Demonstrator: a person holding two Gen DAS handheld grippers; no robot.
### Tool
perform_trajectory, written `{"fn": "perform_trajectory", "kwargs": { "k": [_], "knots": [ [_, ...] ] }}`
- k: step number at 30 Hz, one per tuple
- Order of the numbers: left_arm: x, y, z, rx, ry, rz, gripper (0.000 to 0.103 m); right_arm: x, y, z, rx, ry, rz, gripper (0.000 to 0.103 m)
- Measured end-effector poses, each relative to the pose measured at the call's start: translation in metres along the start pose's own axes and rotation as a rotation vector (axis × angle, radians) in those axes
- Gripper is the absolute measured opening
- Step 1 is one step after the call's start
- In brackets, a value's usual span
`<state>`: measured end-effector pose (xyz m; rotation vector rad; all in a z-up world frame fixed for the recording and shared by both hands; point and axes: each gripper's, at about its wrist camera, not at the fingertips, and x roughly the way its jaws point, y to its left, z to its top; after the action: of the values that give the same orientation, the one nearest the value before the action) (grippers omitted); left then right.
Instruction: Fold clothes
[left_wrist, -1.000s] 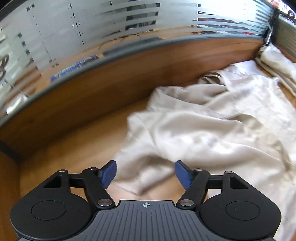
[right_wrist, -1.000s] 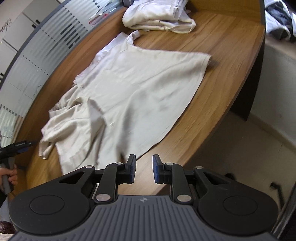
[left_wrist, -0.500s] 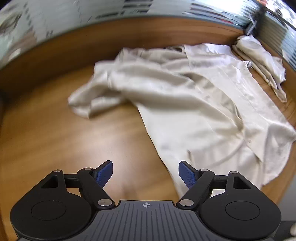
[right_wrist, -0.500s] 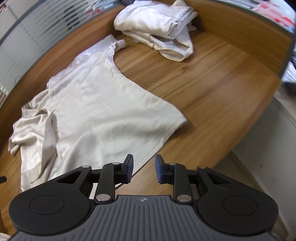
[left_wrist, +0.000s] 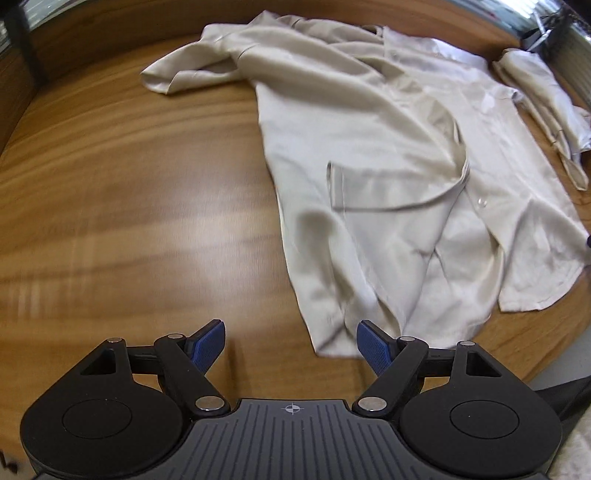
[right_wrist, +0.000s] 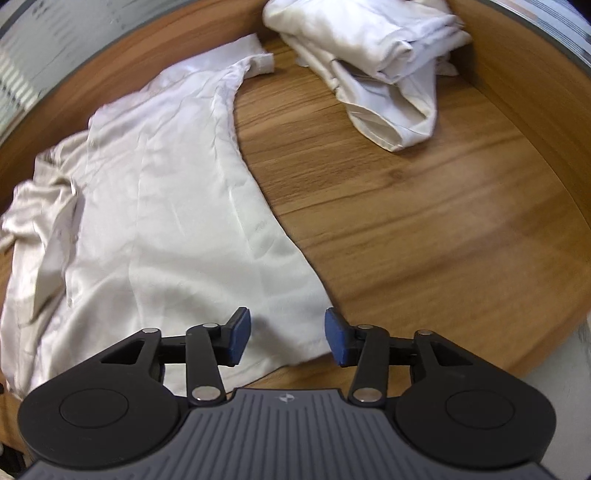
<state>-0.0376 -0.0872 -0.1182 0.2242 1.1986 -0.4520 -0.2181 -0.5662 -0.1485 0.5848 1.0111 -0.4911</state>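
A cream button-up shirt (left_wrist: 388, 155) lies spread and rumpled on the wooden table (left_wrist: 129, 184), one sleeve bunched at the far left. My left gripper (left_wrist: 291, 345) hangs open above the shirt's near left hem corner, nothing between its blue pads. In the right wrist view the same shirt (right_wrist: 166, 206) lies flat. My right gripper (right_wrist: 288, 339) is over its near right hem corner, jaws opening. The hem shows below and between the pads, and they do not press on it.
A pile of folded pale clothes (right_wrist: 380, 59) sits at the table's far right corner, seen also as the folded clothes (left_wrist: 543, 99) in the left wrist view. A raised wooden rim (right_wrist: 524, 74) curves round the table's back. The near table edge (left_wrist: 535, 373) drops off close to both grippers.
Both grippers have swung toward the near edge of the table and sunk toward the shirt's hem corners. The right jaws have widened from nearly closed; the left stayed wide.
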Motion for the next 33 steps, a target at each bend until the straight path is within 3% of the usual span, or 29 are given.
{"fn": "perform_trajectory", "kwargs": {
  "k": [13,17,26,30,33],
  "knots": [
    [-0.012,-0.022,-0.032,-0.072,-0.05,0.088,0.08,0.01,-0.002,0.005,-0.127,0.041,0.081,0.055],
    [-0.012,-0.025,-0.032,-0.044,-0.072,0.096,0.08,0.008,0.002,0.003,-0.145,0.049,0.104,0.039],
    [-0.003,-0.033,-0.022,0.078,-0.116,0.147,0.076,0.006,0.009,0.003,-0.173,0.055,0.097,0.039],
    [0.006,-0.035,-0.017,0.154,-0.1,0.16,0.066,0.007,0.015,0.003,-0.189,0.063,0.089,0.039],
    [0.011,-0.035,-0.015,0.192,-0.065,0.184,0.064,0.007,0.02,0.003,-0.2,0.063,0.085,0.039]
  ]
}}
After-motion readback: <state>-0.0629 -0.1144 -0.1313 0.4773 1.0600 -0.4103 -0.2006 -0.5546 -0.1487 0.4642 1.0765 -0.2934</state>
